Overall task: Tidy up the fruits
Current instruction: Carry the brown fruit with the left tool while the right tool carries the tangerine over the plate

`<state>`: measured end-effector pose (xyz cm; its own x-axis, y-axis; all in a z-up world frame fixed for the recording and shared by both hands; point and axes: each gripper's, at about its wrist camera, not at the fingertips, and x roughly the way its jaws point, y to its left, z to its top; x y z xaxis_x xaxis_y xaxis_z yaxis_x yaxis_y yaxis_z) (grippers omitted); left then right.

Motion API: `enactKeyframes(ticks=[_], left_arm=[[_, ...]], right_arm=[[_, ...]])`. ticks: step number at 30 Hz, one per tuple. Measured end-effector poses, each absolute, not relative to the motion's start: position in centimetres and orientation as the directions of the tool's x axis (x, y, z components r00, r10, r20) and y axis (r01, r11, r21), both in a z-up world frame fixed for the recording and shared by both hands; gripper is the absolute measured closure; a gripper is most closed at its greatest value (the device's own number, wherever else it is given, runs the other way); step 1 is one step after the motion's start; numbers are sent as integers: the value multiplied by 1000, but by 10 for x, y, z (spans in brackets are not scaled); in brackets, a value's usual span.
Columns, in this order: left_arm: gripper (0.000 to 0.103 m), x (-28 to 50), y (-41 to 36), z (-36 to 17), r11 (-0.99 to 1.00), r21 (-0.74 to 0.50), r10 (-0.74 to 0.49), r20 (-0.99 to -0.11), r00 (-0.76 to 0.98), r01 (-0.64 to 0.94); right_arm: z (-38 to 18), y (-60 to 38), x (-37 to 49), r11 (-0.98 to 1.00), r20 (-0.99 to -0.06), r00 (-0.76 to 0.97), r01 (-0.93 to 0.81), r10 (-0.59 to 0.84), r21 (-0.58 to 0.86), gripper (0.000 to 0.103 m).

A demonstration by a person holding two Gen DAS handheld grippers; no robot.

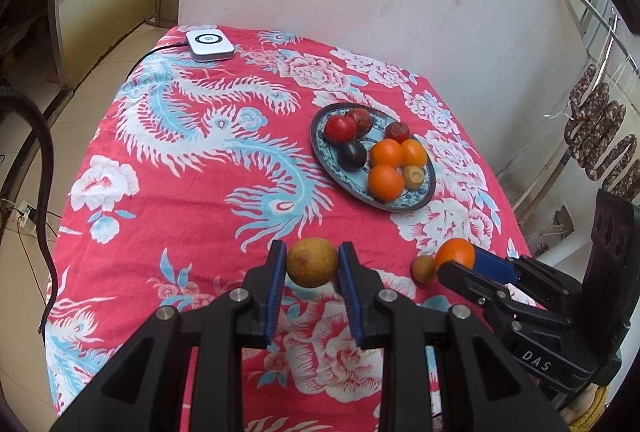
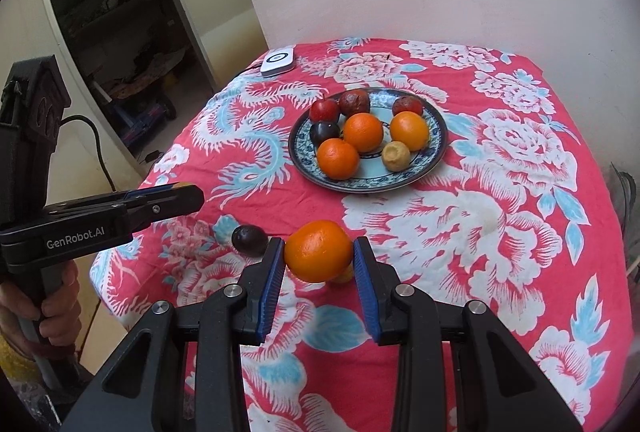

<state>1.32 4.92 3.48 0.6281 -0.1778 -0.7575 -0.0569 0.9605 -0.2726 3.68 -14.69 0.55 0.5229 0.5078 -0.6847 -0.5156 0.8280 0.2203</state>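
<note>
The counter (image 2: 520,191) carries a plate (image 2: 436,119) of fruit at its far middle. The right claw (image 2: 319,258) grips an orange (image 2: 318,250); the left claw (image 1: 313,264) clamps a brown fruit (image 1: 313,262). Lower each gently into bare plate gaps, avoiding rolling neighbours.

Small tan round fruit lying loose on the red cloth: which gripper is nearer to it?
Right. The right gripper, shut on a round orange, sits beside the small tan fruit; the left gripper, gripping a bigger tan fruit, is farther away.
</note>
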Motion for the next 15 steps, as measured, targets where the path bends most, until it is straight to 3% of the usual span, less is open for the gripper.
enactKeyframes(ticks=[15], left_arm=[[75, 51, 30, 41, 966, -258, -203, -749, 631, 4]], right_arm=[[13, -160, 67, 850, -669, 562, -483, 485, 210, 67]])
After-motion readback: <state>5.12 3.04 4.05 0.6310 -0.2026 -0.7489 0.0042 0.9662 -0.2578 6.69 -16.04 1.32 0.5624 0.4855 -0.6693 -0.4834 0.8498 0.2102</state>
